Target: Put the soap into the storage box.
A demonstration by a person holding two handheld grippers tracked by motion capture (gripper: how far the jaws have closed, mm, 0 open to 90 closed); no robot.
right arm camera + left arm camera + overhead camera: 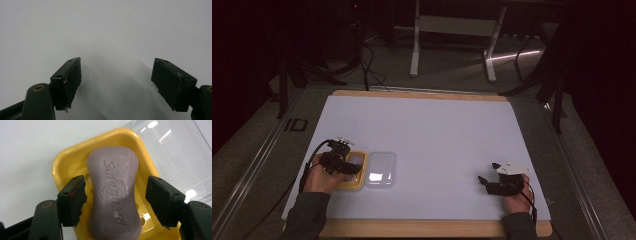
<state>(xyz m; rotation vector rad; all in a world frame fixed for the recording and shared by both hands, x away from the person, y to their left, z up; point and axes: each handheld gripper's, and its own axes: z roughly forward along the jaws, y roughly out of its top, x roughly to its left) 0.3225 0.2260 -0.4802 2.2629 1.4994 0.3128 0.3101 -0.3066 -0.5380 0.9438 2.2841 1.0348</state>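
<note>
A lilac soap bar (113, 195) stamped "Safeguard" lies in a yellow soap dish (70, 162) at the table's front left, where the same yellow dish (353, 181) sits under my hand. My left gripper (116, 195) is open, its jaws standing on either side of the bar with a gap on each side; from above this left gripper (348, 165) hovers over the dish. A clear plastic lid (381, 170) lies right beside the dish, and its clear surface (175, 150) shows at upper right. My right gripper (488, 180) is open over bare white table (105, 30) at the front right.
A white sheet (422, 135) covers the wooden tabletop. A wooden rim (422, 228) runs along the near edge. Beyond the table stand a white frame (452, 30) and cables on a dark floor.
</note>
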